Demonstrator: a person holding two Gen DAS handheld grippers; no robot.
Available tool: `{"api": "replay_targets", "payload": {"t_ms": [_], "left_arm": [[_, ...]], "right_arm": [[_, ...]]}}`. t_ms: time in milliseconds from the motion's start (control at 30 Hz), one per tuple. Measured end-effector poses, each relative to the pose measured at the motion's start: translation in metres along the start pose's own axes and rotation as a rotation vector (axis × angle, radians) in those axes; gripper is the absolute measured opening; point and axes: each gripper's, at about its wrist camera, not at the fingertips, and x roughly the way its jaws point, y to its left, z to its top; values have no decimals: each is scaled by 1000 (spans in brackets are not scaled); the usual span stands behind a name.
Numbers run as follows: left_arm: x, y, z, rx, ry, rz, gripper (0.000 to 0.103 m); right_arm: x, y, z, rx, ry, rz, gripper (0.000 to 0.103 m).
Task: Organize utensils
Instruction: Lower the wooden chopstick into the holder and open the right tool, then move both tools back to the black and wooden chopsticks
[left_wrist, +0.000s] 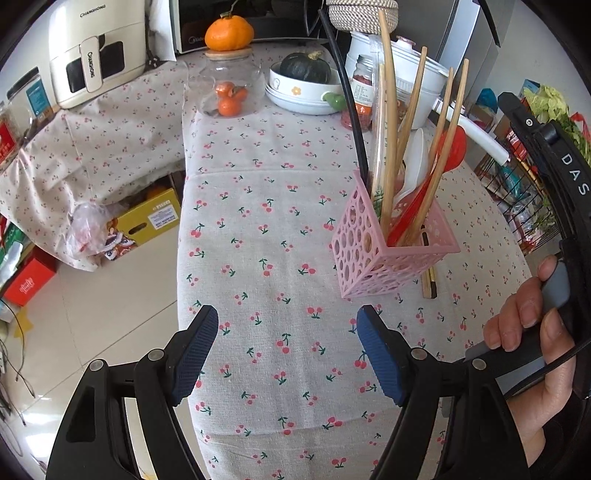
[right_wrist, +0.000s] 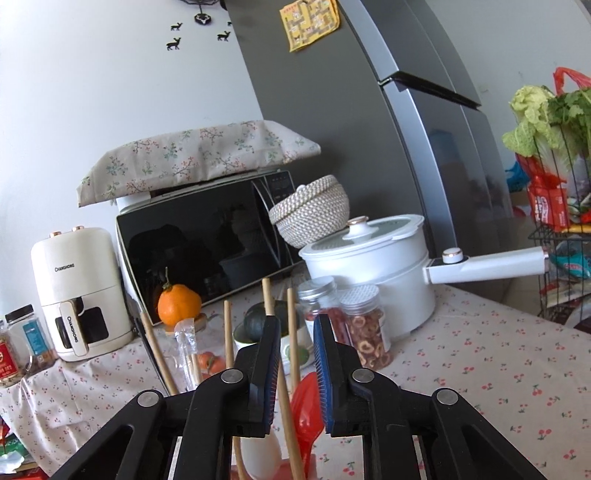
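A pink perforated utensil holder (left_wrist: 391, 254) stands on the cherry-print tablecloth (left_wrist: 266, 229). It holds several wooden chopsticks (left_wrist: 388, 140), a red spoon (left_wrist: 452, 147), a white spoon (left_wrist: 415, 162) and a black stick (left_wrist: 351, 103). Dark-tipped chopsticks (left_wrist: 430, 282) lie on the cloth just behind the holder. My left gripper (left_wrist: 289, 310) hovers open over bare cloth, left of and nearer than the holder. My right gripper (right_wrist: 297, 320) is over the holder, jaws slightly apart. A wooden chopstick (right_wrist: 293, 347) stands loose in the gap, touching neither pad. The red spoon (right_wrist: 306, 402) shows below.
A white pot (right_wrist: 369, 266) with a long handle (right_wrist: 491, 264), spice jars (right_wrist: 365, 332), a microwave (right_wrist: 195, 243) and an air fryer (right_wrist: 77, 291) crowd the back. A glass jar of oranges (left_wrist: 229, 88) and a bowl with squash (left_wrist: 303, 81) stand behind. A hand (left_wrist: 532, 325) grips the right tool.
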Motion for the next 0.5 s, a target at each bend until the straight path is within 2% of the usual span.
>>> {"api": "replay_targets", "payload": {"t_ms": [67,200,267,367,500], "left_arm": [[-2,-2,0,-8,-6,-16,80],[-8,-5,-1,-28,-23,-49,81],[-8,-7,-2,-35,-25,-63,86],[-6,-9,-5,-53,-9,-97,88],[-1,-10,-9,-75,12,-107,88]], "right_arm": [[-3,-6,8,-3,14,-6,35],[-6,-21,28,-23,59,-30,52],[-3,-32,37,-22,108,-30,66],[4,-49,47,-14,198,-51,76],[12,-74,51,-10,326,-74,82]]}}
